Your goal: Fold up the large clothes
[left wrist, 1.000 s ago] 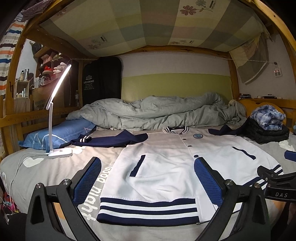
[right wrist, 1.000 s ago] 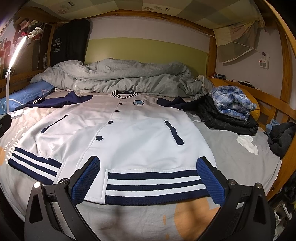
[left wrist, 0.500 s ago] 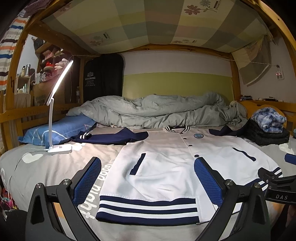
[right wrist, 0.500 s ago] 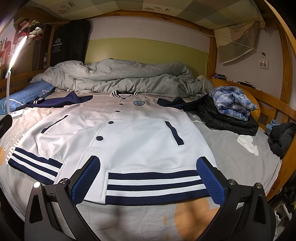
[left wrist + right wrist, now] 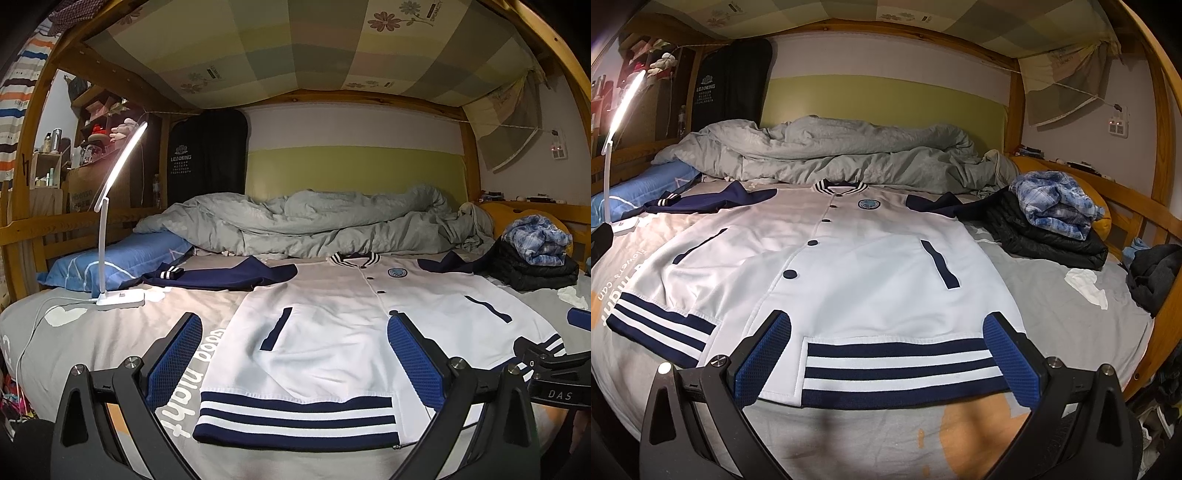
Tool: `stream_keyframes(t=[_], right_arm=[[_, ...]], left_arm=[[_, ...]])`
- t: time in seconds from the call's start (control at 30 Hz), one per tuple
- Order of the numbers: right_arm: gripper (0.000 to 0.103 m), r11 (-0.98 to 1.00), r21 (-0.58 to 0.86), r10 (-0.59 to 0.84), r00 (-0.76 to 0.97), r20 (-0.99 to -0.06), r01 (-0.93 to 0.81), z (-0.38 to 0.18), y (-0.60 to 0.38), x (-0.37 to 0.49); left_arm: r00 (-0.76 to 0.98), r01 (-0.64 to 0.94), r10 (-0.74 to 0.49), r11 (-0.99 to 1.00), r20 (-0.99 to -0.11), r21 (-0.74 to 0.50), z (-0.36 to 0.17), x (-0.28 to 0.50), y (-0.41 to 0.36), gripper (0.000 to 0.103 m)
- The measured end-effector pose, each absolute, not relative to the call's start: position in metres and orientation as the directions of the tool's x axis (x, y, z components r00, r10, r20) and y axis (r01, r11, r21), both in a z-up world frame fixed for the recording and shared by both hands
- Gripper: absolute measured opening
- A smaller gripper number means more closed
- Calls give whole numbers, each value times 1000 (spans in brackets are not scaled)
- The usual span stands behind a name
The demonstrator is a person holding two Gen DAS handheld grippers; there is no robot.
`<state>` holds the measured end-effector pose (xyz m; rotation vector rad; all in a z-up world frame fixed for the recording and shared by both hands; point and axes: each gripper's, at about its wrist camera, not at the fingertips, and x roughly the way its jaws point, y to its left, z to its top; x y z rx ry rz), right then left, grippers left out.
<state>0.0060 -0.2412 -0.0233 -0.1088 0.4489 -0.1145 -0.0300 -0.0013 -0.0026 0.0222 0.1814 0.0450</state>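
A white baseball jacket [image 5: 332, 317] with navy sleeves, navy buttons and a navy-striped hem lies flat, front up, on the bed; it also shows in the right wrist view [image 5: 857, 266]. Its left sleeve [image 5: 221, 275] stretches out to the left. My left gripper [image 5: 295, 354] is open and empty, held above the hem's left half. My right gripper [image 5: 886, 350] is open and empty above the hem's right half. Part of the right gripper shows at the right edge of the left wrist view [image 5: 554, 369].
A lit white desk lamp [image 5: 118, 236] stands on the grey sheet [image 5: 110, 332] at the left, by a blue pillow [image 5: 122, 258]. A rumpled grey duvet [image 5: 314, 225] lies behind. A black jacket with plaid cloth [image 5: 1052, 221] sits at the right, and wooden rails [image 5: 1137, 210] bound the bed.
The left gripper's view has tilted up slightly, so the jacket sits lower in frame. The right gripper has barely moved. Both stay open.
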Motion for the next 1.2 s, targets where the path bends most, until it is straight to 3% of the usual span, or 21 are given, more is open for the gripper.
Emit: stream_keyframes(t=[0.77, 1.2], right_arm=[[103, 987, -132, -135, 897, -421, 87, -22, -244, 7], [103, 990, -109, -125, 899, -419, 87, -19, -246, 4]], left_arm=[[985, -38, 43, 999, -168, 34, 2, -34, -2, 102], [977, 7, -2, 1000, -212, 20, -10, -29, -2, 102]])
